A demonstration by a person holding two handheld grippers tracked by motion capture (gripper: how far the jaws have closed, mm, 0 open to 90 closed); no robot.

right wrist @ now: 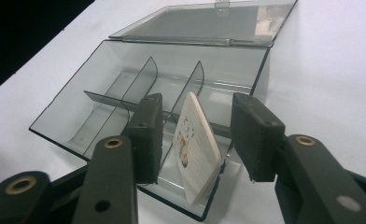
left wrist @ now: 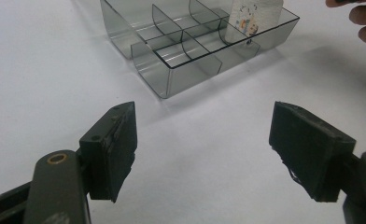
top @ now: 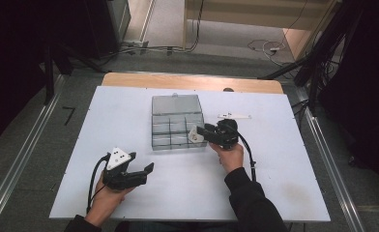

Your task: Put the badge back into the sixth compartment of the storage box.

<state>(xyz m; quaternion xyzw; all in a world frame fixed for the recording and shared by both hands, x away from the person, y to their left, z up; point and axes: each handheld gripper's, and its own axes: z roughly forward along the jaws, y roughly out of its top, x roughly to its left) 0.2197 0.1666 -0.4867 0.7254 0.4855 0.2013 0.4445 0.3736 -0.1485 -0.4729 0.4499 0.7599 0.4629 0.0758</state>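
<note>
The step in hand looked like the release: a small tile had just been set into the box and the right claw stood over it with its jaws apart, clear of the tile on both sides. No earlier stage can be judged beyond that.

Nearest the person, the left claw rested low on the white tabletop, its jaws wide apart and holding nothing; its pads were matt black, blocky and a little worn at the edges. The tabletop itself was smooth and pale, with a wooden strip along its far edge.

Farther on, the tile stood on edge, tilted, in the near right compartment of the box. It was thin, square with rounded corners, cream-coloured, with a small printed figure on its face; it may be ceramic or wood, but the view was too soft to say.

The box was clear, smoky grey plastic, hard and glossy, split by thin curved dividers, its hinged lid lying open flat behind it.

The next move seemed to call for drawing the right claw straight back without clipping the tile or the box wall.
</note>
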